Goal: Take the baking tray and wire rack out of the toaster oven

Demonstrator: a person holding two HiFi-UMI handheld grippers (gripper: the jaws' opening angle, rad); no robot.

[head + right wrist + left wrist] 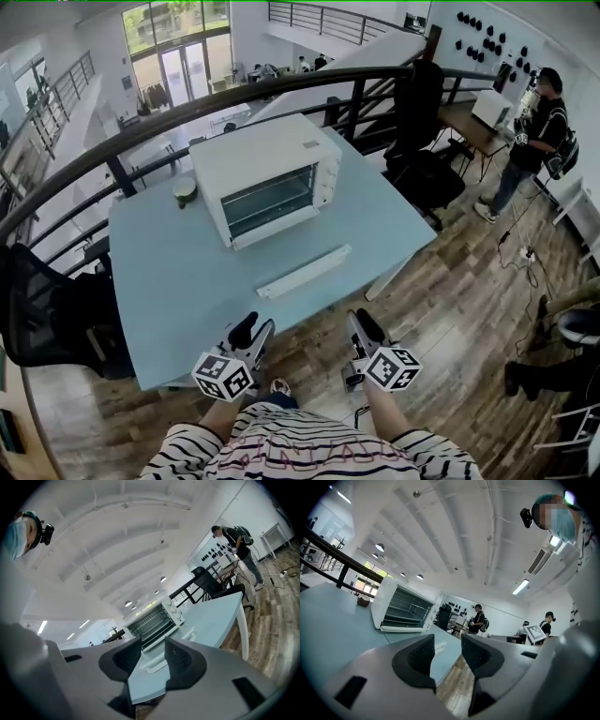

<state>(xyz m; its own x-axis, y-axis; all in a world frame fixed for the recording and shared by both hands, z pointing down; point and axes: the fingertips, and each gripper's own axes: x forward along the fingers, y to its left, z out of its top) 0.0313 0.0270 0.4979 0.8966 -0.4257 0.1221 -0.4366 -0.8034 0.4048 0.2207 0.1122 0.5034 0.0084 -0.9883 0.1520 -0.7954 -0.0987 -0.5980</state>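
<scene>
A white toaster oven (267, 178) stands at the far side of the light blue table (169, 281). Through its front (405, 606) I see wire shelf bars; I cannot make out the baking tray. The oven also shows in the right gripper view (154, 620). My left gripper (251, 330) and right gripper (361, 328) hover side by side just off the table's near edge, well short of the oven. Both point toward it. In their own views the left gripper (447, 656) and the right gripper (153, 656) stand open with nothing between the jaws.
A long white bar (305, 272) lies on the table in front of the oven. A small round brown object (185, 191) sits left of the oven. A black railing (281, 89) runs behind the table; black chairs (422, 141) and a person (534, 141) stand at the right.
</scene>
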